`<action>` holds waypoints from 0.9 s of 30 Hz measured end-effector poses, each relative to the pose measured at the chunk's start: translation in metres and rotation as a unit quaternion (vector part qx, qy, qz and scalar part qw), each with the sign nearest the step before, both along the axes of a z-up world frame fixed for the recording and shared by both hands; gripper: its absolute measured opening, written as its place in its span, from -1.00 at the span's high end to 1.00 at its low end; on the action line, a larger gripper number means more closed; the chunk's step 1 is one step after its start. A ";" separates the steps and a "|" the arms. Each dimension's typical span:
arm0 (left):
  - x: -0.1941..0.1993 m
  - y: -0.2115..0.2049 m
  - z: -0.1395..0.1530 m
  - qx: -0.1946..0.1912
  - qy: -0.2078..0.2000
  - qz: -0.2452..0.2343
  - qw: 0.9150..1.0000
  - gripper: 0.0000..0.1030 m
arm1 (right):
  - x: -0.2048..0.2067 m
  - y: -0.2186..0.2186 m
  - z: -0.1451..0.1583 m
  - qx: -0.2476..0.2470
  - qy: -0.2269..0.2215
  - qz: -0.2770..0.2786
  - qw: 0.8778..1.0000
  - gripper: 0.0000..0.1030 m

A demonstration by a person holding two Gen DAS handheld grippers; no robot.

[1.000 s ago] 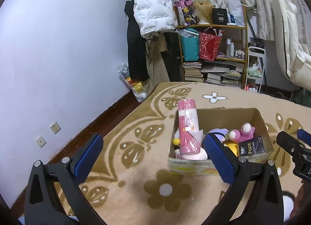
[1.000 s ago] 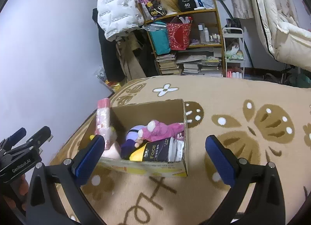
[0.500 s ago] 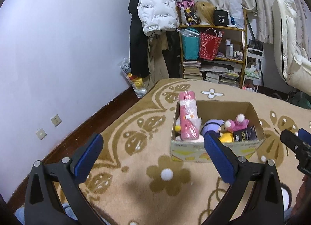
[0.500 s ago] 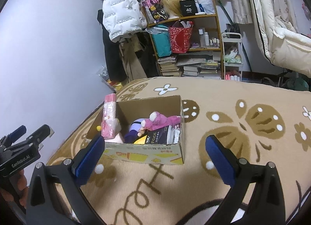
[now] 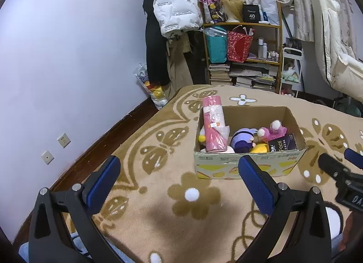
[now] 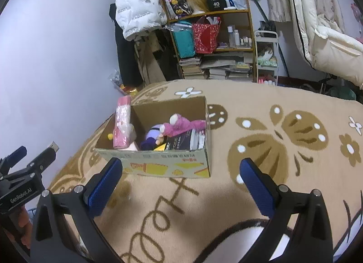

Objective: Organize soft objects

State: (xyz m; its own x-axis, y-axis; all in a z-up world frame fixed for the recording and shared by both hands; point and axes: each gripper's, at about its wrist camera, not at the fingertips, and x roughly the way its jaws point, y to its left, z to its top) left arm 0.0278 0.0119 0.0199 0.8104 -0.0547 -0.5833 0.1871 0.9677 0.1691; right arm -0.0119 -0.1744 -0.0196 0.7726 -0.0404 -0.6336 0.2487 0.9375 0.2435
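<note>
Both grippers, left (image 5: 179, 172) and right (image 6: 181, 173), gape empty before cardboard box (image 6: 158, 163) holding plush toys (image 6: 181, 124).

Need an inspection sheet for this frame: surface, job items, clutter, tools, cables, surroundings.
Surface: beige carpet with brown flower and butterfly motifs.
Job's things: open cardboard box on the carpet, holding a pink wrapped roll leaning in its left corner, a pink plush, a purple plush, a yellow plush and a black pack.
Clutter: nothing seen loose on the carpet.
Grippers: left tool open, empty; right tool open, empty; both short of the box.
Cables: nothing seen.
Surroundings: shelf with bags and books, white jacket hanging, wall sockets.
</note>
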 end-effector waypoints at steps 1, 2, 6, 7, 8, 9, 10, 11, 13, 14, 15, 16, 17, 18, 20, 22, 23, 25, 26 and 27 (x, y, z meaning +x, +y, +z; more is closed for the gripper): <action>-0.001 -0.001 0.000 0.004 -0.004 0.000 1.000 -0.99 | 0.000 0.001 -0.001 -0.003 0.002 0.000 1.000 -1.00; -0.001 -0.001 0.000 0.007 -0.005 -0.001 1.000 -0.99 | 0.000 0.002 -0.002 -0.009 0.004 -0.003 1.000 -1.00; -0.002 -0.003 -0.001 0.013 -0.002 -0.004 1.000 -0.99 | 0.001 0.004 -0.007 -0.020 0.015 -0.002 1.000 -1.00; -0.001 -0.003 -0.001 0.013 -0.001 -0.006 1.000 -0.99 | 0.001 0.004 -0.008 -0.020 0.017 -0.002 1.000 -1.00; -0.001 -0.004 -0.001 0.013 -0.001 -0.007 1.000 -0.99 | 0.002 0.004 -0.009 -0.021 0.018 -0.002 1.000 -1.00; -0.001 -0.004 -0.001 0.014 -0.001 -0.007 1.000 -0.99 | 0.002 0.005 -0.009 -0.024 0.019 -0.003 1.000 -1.00; -0.001 -0.004 -0.001 0.014 -0.002 -0.008 1.000 -0.99 | 0.002 0.006 -0.009 -0.026 0.019 -0.002 0.999 -1.00; -0.001 -0.004 -0.001 0.014 -0.002 -0.008 1.000 -0.99 | 0.002 0.006 -0.010 -0.026 0.019 -0.001 0.999 -1.00; 0.000 -0.005 -0.002 0.012 0.005 -0.015 1.000 -0.99 | 0.002 0.008 -0.010 -0.027 0.019 0.000 0.999 -1.00; 0.000 -0.006 -0.002 0.013 0.007 -0.019 1.000 -0.99 | 0.002 0.008 -0.010 -0.027 0.020 0.000 0.999 -1.00; 0.000 -0.006 -0.003 0.015 0.006 -0.018 1.000 -0.99 | 0.002 0.008 -0.010 -0.028 0.020 0.000 0.999 -1.00; 0.000 -0.007 -0.003 0.017 0.005 -0.015 1.000 -0.99 | 0.002 0.009 -0.010 -0.028 0.020 -0.001 0.999 -1.00; 0.001 -0.007 -0.003 0.017 0.005 -0.015 1.000 -0.99 | 0.003 0.009 -0.010 -0.028 0.020 0.000 0.999 -1.00; 0.001 -0.006 -0.003 0.015 0.006 -0.015 1.000 -0.99 | 0.002 0.009 -0.010 -0.028 0.020 0.001 0.999 -1.00; 0.002 -0.005 -0.002 0.010 0.007 -0.015 1.000 -0.99 | 0.003 0.009 -0.010 -0.028 0.021 0.000 0.999 -1.00; 0.003 -0.004 -0.002 0.009 0.007 -0.012 1.000 -0.99 | 0.002 0.009 -0.010 -0.028 0.020 -0.001 0.999 -1.00; 0.003 -0.003 -0.003 0.009 0.008 -0.011 1.000 -0.99 | 0.002 0.009 -0.010 -0.030 0.018 -0.003 0.999 -1.00; 0.004 -0.003 -0.003 0.007 0.010 -0.011 1.000 -0.99 | 0.003 0.009 -0.009 -0.033 0.015 -0.005 0.999 -1.00; 0.003 -0.003 -0.003 0.008 0.010 -0.011 1.000 -0.99 | 0.003 0.009 -0.009 -0.032 0.016 -0.005 0.999 -1.00; 0.003 -0.003 -0.004 0.007 0.011 -0.012 1.000 -0.99 | 0.003 0.009 -0.010 -0.031 0.018 -0.005 0.999 -1.00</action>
State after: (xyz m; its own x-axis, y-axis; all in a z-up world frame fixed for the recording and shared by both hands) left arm 0.0313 0.0089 0.0162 0.7961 -0.0655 -0.6016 0.2140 0.9604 0.1787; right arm -0.0087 -0.1653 -0.0296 0.7485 -0.0872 -0.6574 0.2650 0.9481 0.1759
